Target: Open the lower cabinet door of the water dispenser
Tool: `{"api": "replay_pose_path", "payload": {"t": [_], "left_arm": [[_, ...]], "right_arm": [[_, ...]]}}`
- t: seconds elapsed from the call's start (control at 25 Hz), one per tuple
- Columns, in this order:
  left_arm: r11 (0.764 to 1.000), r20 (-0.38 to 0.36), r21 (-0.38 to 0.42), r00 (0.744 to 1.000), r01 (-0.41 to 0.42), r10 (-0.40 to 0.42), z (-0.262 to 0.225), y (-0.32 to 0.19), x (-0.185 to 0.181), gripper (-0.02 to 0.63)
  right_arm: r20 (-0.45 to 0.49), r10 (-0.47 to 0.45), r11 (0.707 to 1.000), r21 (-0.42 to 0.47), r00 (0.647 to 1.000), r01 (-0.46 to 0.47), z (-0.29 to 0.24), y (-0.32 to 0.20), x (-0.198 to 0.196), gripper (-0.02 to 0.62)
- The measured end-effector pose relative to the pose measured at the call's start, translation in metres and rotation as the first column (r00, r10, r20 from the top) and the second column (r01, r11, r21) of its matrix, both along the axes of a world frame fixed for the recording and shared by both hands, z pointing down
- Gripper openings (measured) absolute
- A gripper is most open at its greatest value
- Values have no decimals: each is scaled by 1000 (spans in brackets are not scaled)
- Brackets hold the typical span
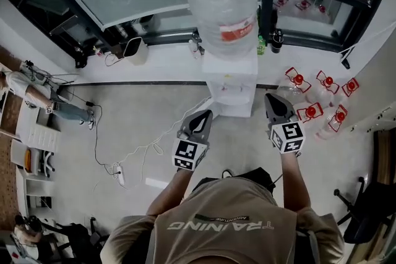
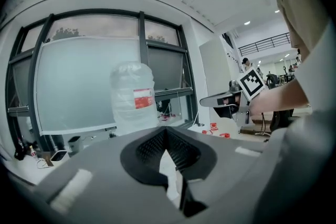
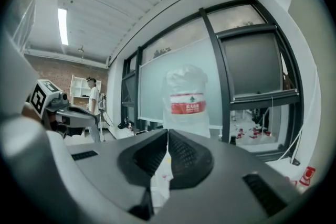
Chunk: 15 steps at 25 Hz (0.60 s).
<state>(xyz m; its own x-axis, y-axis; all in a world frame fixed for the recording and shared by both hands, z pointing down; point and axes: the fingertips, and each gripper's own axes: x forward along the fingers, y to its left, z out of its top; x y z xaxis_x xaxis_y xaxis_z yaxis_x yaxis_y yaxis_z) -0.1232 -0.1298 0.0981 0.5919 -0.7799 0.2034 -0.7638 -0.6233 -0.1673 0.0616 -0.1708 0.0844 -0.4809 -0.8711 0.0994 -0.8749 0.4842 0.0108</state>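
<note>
The white water dispenser stands against the window wall with a big clear bottle on top. Seen steeply from above, its lower front shows only as a narrow strip, and I cannot make out the door. My left gripper hangs short of the dispenser's left front corner, jaws shut and empty. To the dispenser's right my right gripper is level with its front, also shut on nothing. In both gripper views, the left gripper and the right gripper point at the bottle.
Several empty bottles with red caps lie on the floor right of the dispenser. A white cable runs to a power strip at the left. A small white bin stands by the wall; an office chair sits at the right edge.
</note>
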Motion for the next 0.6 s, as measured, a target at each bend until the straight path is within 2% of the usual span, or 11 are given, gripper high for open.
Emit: {"api": "replay_pose_path", "payload": {"t": [0.16, 0.36, 0.44, 0.6], "left_arm": [[997, -27, -55, 998, 59, -61, 19, -11, -26, 3], [980, -105, -127, 981, 152, -166, 25, -22, -29, 3], [985, -127, -105, 980, 140, -153, 7, -31, -18, 3], [996, -127, -5, 988, 93, -93, -23, -38, 20, 3]], "right_arm": [[-48, 10, 1000, 15, 999, -10, 9, -20, -6, 11], [24, -16, 998, -64, 1000, 17, 17, -37, 9, 11], [63, -18, 998, -62, 998, 22, 10, -40, 9, 11], [145, -67, 996, -48, 987, 75, -5, -31, 6, 11]]}}
